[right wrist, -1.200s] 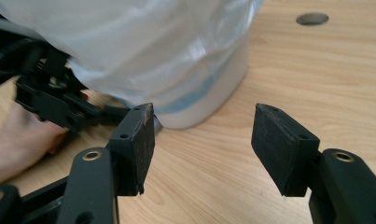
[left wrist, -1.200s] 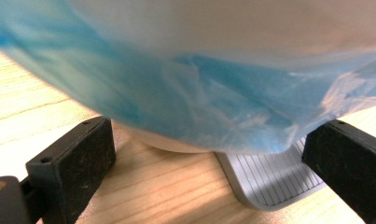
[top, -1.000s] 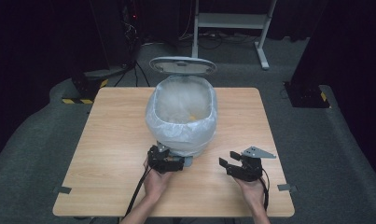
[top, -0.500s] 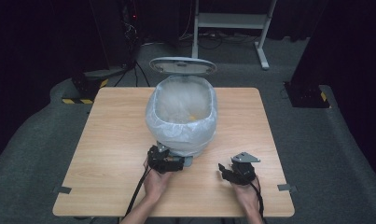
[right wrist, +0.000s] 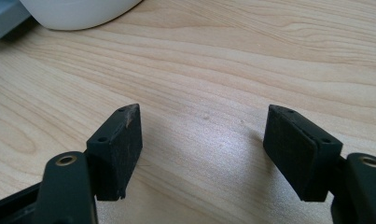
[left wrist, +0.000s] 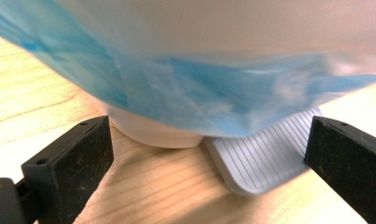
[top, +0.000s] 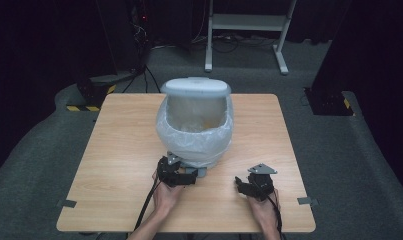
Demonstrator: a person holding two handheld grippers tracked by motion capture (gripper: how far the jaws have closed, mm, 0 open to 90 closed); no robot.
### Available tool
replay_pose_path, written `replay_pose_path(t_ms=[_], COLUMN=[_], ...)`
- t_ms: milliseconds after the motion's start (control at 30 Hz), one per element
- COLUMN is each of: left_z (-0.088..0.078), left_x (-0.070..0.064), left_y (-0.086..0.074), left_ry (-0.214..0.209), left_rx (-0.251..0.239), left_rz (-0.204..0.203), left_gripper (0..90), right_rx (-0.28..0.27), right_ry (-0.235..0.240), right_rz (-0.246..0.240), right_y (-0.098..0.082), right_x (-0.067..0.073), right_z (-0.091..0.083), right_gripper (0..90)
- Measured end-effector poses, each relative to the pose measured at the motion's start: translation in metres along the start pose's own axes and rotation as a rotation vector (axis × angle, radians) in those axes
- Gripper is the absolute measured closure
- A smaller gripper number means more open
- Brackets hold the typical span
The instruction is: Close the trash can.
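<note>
While lid stands raised, pedal bin (top: 194, 127) sits mid-table, bag-lined. Left gripper (top: 181, 176) at foot pedal (left wrist: 260, 156), jaws wide, gripping nothing. Right gripper (top: 249, 187) has just been opening, jaws empty, low over table (top: 124, 150). Step judged: pedal work; next likely calls for release.

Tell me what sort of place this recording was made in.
Probably a lab or studio set up for recording, not a home. A lone wooden table stands on grey carpet with black drapes around it; a white equipment stand and cables sit behind. A lined pedal bin is the only prop.
</note>
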State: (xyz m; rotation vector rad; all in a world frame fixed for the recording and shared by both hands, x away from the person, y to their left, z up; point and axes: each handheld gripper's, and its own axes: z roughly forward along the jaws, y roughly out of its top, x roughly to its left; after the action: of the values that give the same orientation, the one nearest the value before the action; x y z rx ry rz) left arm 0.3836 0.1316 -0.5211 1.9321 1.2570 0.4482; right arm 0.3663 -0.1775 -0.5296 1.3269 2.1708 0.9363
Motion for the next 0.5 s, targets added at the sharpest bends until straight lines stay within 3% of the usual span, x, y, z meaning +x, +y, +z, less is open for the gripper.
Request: replay_pose_path(t_ms=[33, 100, 267, 400, 500], left_z=[-0.003, -0.008, -0.016, -0.018, -0.019], left_x=[-0.001, -0.001, 0.0, 0.011, 0.023], left_y=[0.0, 0.0, -0.008, -0.018, -0.026], left_ry=[-0.012, -0.024, -0.032, 0.031, 0.116], left_rx=[-0.022, -0.008, -0.017, 0.044, 0.064], left_rz=[-0.018, 0.011, 0.016, 0.028, 0.058], left_gripper=[1.6, 1.6, 1.7, 2.0, 2.6], right_rx=[0.0, 0.0, 0.0, 0.0, -0.001], right_ry=[-0.001, -0.001, -0.001, -0.001, 0.0], right_rz=[-0.002, -0.002, -0.002, -0.002, -0.003], right_y=[0.0, 0.0, 0.0, 0.0, 0.0], right_x=[0.0, 0.0, 0.0, 0.0, 0.0], right_z=[0.0, 0.0, 0.0, 0.0, 0.0], right_gripper=[28.2, 28.0, 28.0, 28.0, 28.0])
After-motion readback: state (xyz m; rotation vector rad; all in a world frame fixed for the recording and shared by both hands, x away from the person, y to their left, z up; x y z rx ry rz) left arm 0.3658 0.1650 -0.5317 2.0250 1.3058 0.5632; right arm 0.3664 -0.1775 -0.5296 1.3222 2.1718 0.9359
